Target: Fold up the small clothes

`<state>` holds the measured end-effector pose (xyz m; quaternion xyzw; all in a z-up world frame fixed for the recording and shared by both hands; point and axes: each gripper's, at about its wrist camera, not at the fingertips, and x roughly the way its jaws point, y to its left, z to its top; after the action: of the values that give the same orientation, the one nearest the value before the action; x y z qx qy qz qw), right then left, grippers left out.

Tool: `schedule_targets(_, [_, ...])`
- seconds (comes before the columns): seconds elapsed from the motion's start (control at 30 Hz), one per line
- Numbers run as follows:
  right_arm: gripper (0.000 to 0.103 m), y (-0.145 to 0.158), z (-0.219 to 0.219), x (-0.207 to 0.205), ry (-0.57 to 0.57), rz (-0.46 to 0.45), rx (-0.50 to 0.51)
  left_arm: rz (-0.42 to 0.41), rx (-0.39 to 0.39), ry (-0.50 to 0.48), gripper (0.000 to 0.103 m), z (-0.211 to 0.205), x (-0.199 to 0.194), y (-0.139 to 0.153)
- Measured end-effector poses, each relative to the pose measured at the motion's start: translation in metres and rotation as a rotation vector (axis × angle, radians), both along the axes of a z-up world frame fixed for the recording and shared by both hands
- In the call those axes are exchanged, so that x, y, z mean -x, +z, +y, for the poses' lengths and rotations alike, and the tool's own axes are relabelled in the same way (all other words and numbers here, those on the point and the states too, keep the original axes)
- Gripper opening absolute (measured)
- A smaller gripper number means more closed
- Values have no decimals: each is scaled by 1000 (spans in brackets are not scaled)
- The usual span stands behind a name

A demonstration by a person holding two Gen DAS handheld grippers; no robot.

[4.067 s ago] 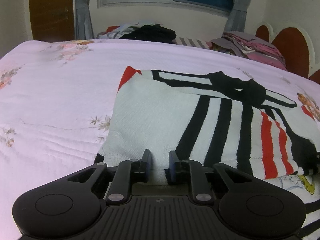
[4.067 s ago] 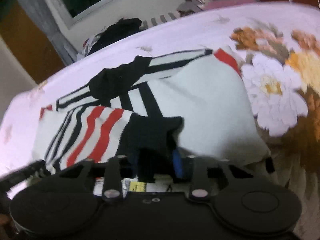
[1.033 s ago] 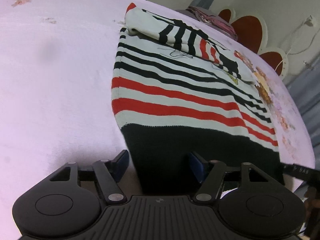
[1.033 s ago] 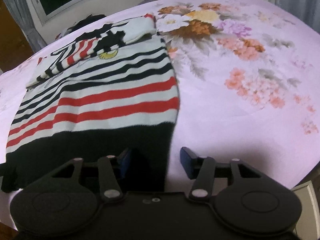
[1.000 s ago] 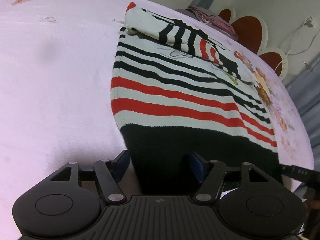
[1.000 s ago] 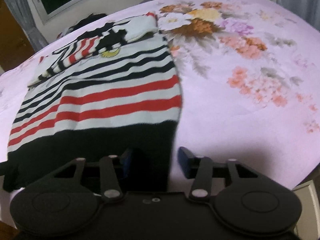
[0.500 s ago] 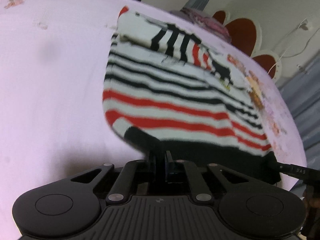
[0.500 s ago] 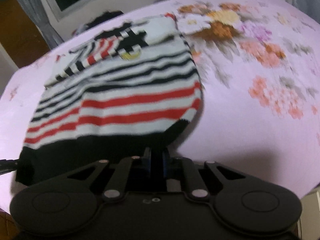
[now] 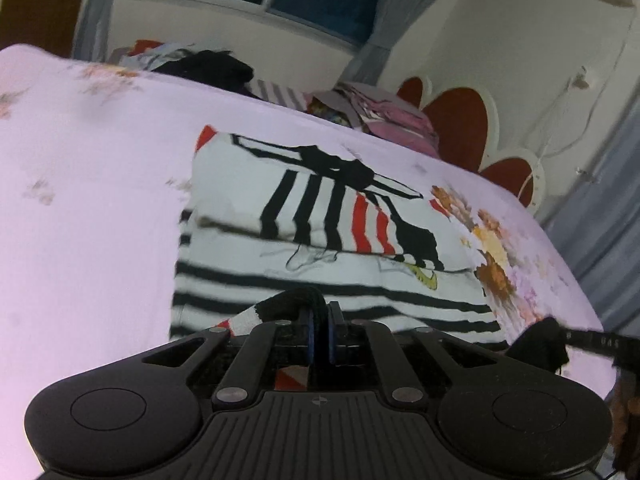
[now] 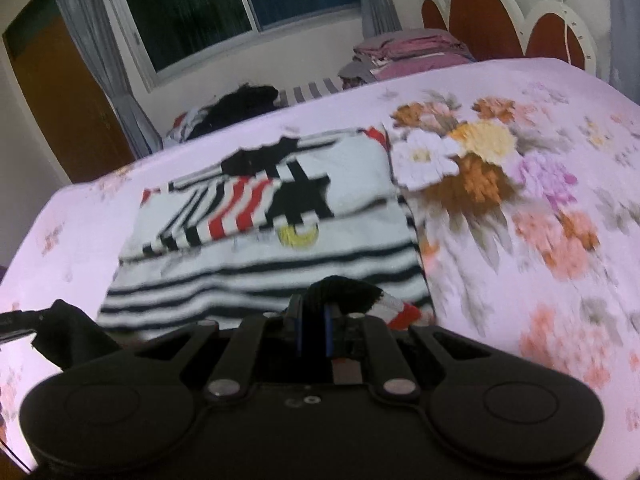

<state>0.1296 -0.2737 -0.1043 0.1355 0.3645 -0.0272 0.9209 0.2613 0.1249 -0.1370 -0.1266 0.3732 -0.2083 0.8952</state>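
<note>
A small knitted sweater [image 9: 328,280] [image 10: 280,264], white with black and red stripes and a black hem, lies on the pink bed, its sleeves folded across the top. My left gripper [image 9: 319,316] is shut on the black hem at the near left corner, lifted off the bed. My right gripper [image 10: 312,312] is shut on the hem at the near right corner, also raised. Each view shows the other gripper's tip holding black cloth, the right one [image 9: 560,338] and the left one [image 10: 48,316]. The hem between them is hidden behind the gripper bodies.
The pink floral bedspread [image 10: 520,208] [image 9: 80,200] spreads wide on both sides. A heap of dark clothes [image 9: 208,68] and a stack of folded pink clothes [image 10: 408,52] sit at the far edge. The headboard [image 9: 460,120] and window [image 10: 240,4] are behind.
Both grippers closed on the black hem, then rose and moved forward over the sweater, carrying the hem toward the folded sleeves. The red stripes are now hidden under the lifted part.
</note>
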Motion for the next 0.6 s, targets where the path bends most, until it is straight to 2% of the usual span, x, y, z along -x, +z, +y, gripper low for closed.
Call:
schedule_targets(0.1, [10,1,-3,-16,-1,-4,-14,13,21,32,5,1,-16,2])
schedule_targets(0.33, [10,4,-18,-59,-28,-42,-61,-37,23,65,5,-6,-51,6])
schedule_targets(0.6, [10,9,-42,-127,-46,-72,-113,-50,54,134,5,-16,-114,9])
